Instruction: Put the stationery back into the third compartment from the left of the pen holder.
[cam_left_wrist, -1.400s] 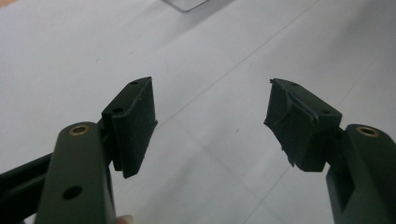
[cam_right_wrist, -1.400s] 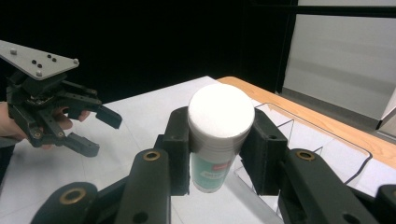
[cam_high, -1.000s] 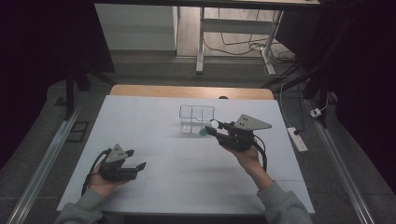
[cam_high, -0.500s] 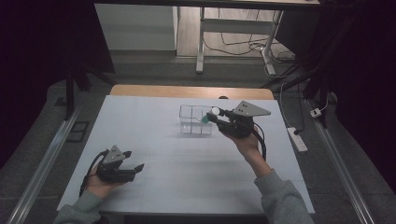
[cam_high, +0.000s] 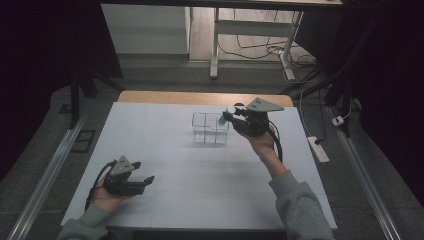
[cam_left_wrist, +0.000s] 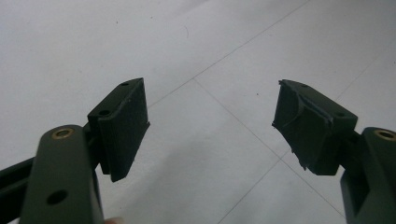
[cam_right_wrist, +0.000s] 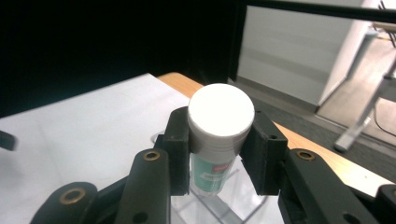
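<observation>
My right gripper (cam_high: 231, 115) is shut on a small green bottle (cam_high: 224, 119) with a white cap (cam_right_wrist: 220, 109). It holds the bottle upright just above the right end of a clear plastic organizer box (cam_high: 210, 128) at the middle of the table. In the right gripper view both pads (cam_right_wrist: 179, 140) press on the bottle below the cap, and the clear box (cam_right_wrist: 219, 205) lies under it. My left gripper (cam_high: 145, 182) rests near the front left of the table, open and with nothing in it. Its pads (cam_left_wrist: 122, 126) stand wide apart over bare white tabletop.
The white table (cam_high: 165, 150) has a wooden strip (cam_high: 200, 98) along its far edge. A white power strip (cam_high: 318, 148) lies off the table's right side. Desk legs (cam_high: 215, 45) and cables stand on the floor beyond.
My right gripper has carried the bottle up and toward the far side, from beside the clear box to above its right end. The left hand has stayed in place.
</observation>
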